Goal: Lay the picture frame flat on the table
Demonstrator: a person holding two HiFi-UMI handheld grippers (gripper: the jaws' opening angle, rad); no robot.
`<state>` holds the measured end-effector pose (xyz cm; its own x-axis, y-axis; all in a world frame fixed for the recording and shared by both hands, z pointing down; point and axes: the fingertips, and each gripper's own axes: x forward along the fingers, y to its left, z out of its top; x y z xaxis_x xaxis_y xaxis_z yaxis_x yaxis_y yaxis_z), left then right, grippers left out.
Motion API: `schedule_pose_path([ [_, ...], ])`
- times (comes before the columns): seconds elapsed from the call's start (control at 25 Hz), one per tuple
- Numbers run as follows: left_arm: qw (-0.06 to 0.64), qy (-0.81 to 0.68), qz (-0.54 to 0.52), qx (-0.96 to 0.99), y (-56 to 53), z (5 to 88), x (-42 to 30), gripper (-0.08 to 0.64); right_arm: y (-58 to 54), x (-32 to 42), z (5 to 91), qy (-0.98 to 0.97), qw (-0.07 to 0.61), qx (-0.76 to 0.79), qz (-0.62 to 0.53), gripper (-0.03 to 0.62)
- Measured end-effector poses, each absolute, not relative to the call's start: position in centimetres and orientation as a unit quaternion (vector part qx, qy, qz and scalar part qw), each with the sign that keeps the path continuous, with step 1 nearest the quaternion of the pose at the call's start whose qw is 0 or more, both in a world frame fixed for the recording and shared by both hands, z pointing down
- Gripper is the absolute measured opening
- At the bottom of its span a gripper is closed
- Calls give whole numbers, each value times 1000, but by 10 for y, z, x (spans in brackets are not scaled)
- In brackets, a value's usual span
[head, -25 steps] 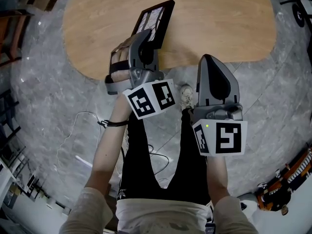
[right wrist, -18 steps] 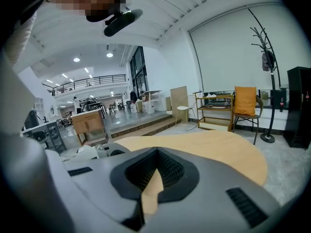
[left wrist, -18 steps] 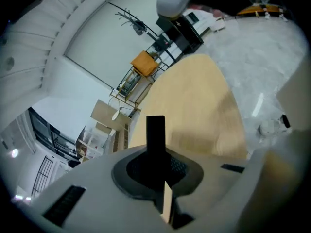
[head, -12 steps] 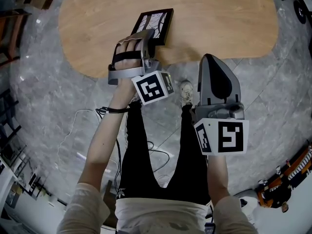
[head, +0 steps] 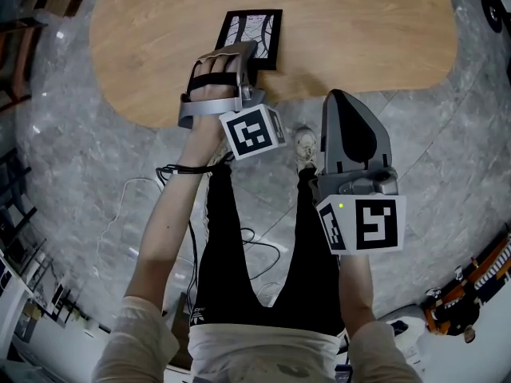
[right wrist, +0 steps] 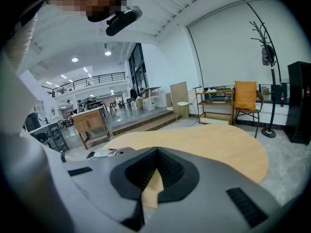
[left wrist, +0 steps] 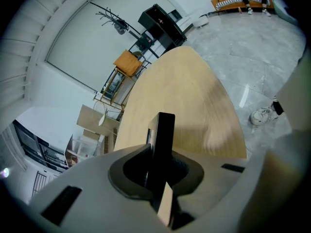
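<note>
Jaws, left gripper [head: 244, 53]: clamped on the near rim of the picture frame [head: 254, 33].
Jaws, right gripper [head: 345, 96]: pressed together, nothing between.
Picture frame: face up, by the near edge of the table [head: 367, 38], left of middle.

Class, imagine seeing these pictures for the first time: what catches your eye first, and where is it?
The black picture frame stands out at the near edge of the wooden table, clamped edge-on in the left gripper. Next comes the right gripper, shut and empty, held over the grey floor short of the table.
</note>
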<state>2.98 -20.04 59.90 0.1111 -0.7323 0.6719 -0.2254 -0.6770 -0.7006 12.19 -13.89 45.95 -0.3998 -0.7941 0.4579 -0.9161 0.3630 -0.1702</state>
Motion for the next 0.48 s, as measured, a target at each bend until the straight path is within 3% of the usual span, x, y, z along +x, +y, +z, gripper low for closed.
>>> schedule_pose_path([
  [0.2,206,304,-587,-721,-201,611,39,45,-138,124,463,-816,150,518,208,6],
  [0.48,137,271,-585,-752,-188,628,44,137,-136,119,467,-819,146,508,221,6],
])
